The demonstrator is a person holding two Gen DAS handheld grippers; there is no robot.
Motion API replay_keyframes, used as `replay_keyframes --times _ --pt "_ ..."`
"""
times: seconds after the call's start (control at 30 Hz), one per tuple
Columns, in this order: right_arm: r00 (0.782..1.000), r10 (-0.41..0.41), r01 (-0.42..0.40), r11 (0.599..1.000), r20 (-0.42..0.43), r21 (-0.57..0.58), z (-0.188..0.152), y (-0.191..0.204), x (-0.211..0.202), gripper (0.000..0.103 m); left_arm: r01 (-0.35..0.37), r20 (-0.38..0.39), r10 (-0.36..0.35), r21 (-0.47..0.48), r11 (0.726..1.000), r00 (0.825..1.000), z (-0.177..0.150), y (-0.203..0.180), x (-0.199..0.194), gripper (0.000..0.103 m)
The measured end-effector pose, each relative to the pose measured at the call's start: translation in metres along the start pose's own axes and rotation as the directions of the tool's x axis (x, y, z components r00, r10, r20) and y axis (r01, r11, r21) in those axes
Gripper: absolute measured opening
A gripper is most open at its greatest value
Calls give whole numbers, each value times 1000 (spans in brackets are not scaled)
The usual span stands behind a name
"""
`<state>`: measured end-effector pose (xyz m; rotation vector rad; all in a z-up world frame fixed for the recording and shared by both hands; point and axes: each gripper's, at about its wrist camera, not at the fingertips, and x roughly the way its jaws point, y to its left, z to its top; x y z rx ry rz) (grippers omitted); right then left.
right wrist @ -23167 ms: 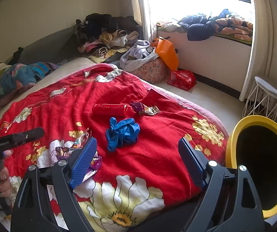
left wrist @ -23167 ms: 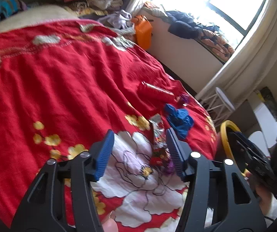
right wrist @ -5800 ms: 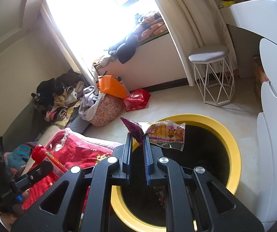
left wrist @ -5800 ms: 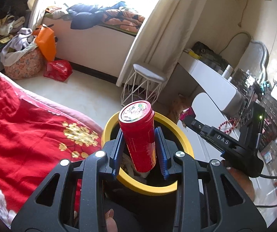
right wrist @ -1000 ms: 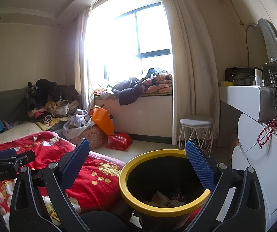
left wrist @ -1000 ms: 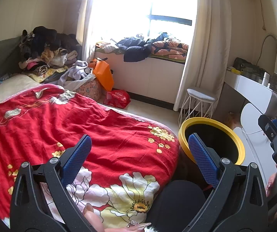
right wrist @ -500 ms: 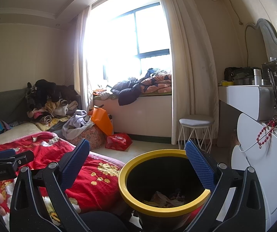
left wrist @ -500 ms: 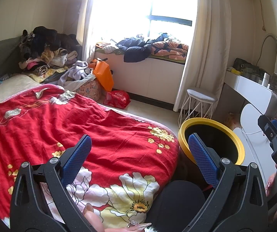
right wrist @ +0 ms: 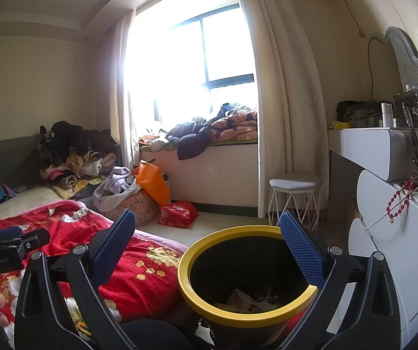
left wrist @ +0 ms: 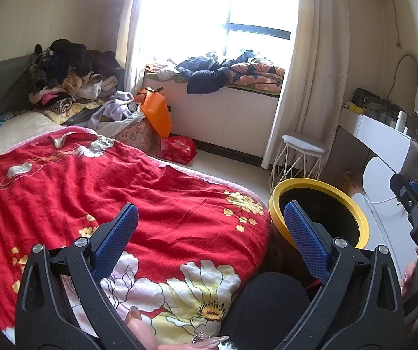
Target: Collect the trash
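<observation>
A black bin with a yellow rim [right wrist: 247, 315] stands on the floor beside the bed, with crumpled wrappers [right wrist: 247, 300] at its bottom. The same bin [left wrist: 363, 227] shows at the right of the left wrist view. My right gripper [right wrist: 209, 248] hangs wide open and empty just above the bin's near side. Over the red flowered bedspread [left wrist: 92, 180] my left gripper [left wrist: 212, 233] is also wide open, with nothing between its blue pads. No loose trash is visible on the bedspread.
A white wire stool [left wrist: 302, 157] stands by the curtain behind the bin. White dresser units [right wrist: 398, 248] line the right side. A red bag [left wrist: 177, 148], an orange bag [left wrist: 156, 113] and a heap of clothes [left wrist: 69, 87] lie beyond the bed.
None over the last second. Earlier the left gripper held a red can and the right a snack wrapper over the bin; both now hold nothing.
</observation>
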<state>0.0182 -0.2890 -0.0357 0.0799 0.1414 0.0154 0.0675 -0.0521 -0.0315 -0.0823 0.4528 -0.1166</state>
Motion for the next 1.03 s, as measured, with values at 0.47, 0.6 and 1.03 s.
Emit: replay_keyframes --times 0.47,0.6,1.03 --pt "1000 15 -15 1000 -1 15 1 3 -1 97 -28 -31 26 -50 998 999 -2 8 2 92" --pt "993 105 -104 994 -54 17 13 28 9 97 -88 -49 83 -108 990 995 -2 31 -2 92" --pt "377 600 -808 586 -706 66 -41 386 76 97 -712 -362 616 -420 562 700 -88 302 -130 92"
